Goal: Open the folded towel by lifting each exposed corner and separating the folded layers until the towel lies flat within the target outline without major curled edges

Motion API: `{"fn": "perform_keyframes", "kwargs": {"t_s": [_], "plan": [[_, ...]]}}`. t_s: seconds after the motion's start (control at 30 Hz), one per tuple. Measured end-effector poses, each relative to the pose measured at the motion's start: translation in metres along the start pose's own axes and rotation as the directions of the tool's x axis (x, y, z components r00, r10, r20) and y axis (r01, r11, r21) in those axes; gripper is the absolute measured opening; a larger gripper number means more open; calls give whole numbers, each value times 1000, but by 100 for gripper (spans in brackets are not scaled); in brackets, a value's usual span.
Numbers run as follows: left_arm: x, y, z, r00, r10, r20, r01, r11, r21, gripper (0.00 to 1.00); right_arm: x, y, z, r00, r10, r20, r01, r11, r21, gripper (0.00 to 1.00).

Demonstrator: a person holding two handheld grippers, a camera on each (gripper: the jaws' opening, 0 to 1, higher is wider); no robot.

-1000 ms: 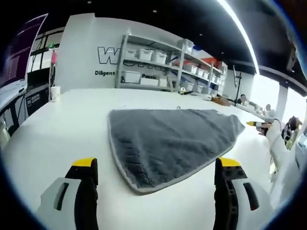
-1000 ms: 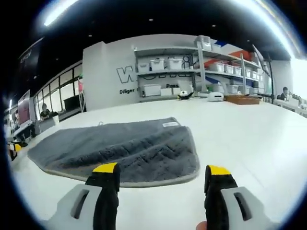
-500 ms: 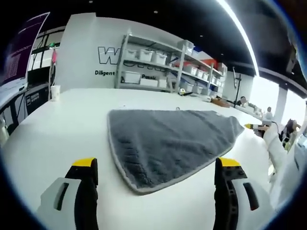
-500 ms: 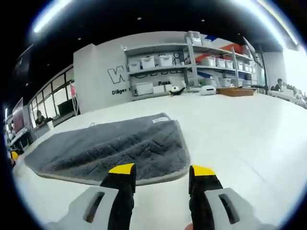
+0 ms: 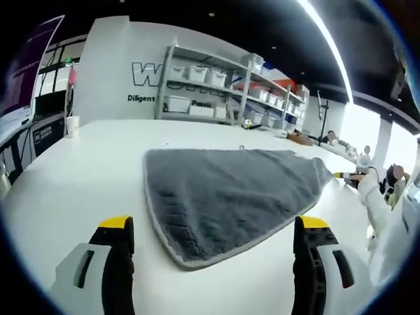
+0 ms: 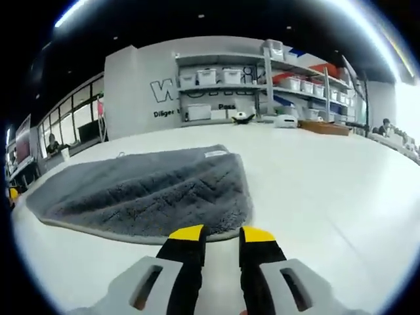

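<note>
Left gripper view: left gripper (image 5: 213, 230) hangs low over the white table (image 5: 79, 170), its two yellow-tipped jaws spread wide apart, nothing between them. Folded grey towel (image 5: 226, 193) lies flat on the table ahead of the jaws, its rounded near corner pointing down into the gap between them but apart from both, not touching. Towel fans out from that corner toward the far right, pale piping along the edge. Small white cup (image 5: 72, 125) stands well off to the left near the table edge. Shelving rack (image 5: 210, 88) with white bins sits against the back wall behind the towel. At the far right a sleeve (image 5: 380, 210) comes in, and just past the towel's far tip a yellow tip shows, the right gripper, too small to read its jaws from here.

Right gripper view: same towel (image 6: 147, 193) spreads across the left and centre, thick folded layers stacked, small white label at the far corner. Right gripper (image 6: 220, 235) sits just in front of the towel's near right edge, jaws drawn close with only a narrow gap, nothing pinched in it; tips are just beside the towel hem, contact cannot be told. Bare table (image 6: 328, 190) runs off to the right. Shelving rack (image 6: 262, 82) behind.
</note>
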State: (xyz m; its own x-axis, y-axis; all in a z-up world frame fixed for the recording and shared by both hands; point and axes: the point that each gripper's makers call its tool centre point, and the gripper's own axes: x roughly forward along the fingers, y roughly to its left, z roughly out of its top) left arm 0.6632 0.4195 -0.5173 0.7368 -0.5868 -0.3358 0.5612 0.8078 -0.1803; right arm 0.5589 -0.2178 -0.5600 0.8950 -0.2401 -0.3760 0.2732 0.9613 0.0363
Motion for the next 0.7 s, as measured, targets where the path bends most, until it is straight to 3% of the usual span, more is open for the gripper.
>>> {"fn": "perform_keyframes", "kwargs": {"t_s": [0.2, 0.27, 0.7], "plan": [[3, -2, -1, 1000, -7, -4, 7, 1000, -2, 99, 1, -6, -1, 1000, -24, -14, 24, 998, -57, 0], [4, -2, -2, 1000, -8, -5, 8, 1000, -3, 99, 0, -9, -1, 999, -38, -18, 36, 993, -108, 0], [1, -2, -2, 1000, -5, -3, 5, 1000, 0, 99, 0, -6, -2, 996, -74, -43, 65, 981, -185, 0]]}}
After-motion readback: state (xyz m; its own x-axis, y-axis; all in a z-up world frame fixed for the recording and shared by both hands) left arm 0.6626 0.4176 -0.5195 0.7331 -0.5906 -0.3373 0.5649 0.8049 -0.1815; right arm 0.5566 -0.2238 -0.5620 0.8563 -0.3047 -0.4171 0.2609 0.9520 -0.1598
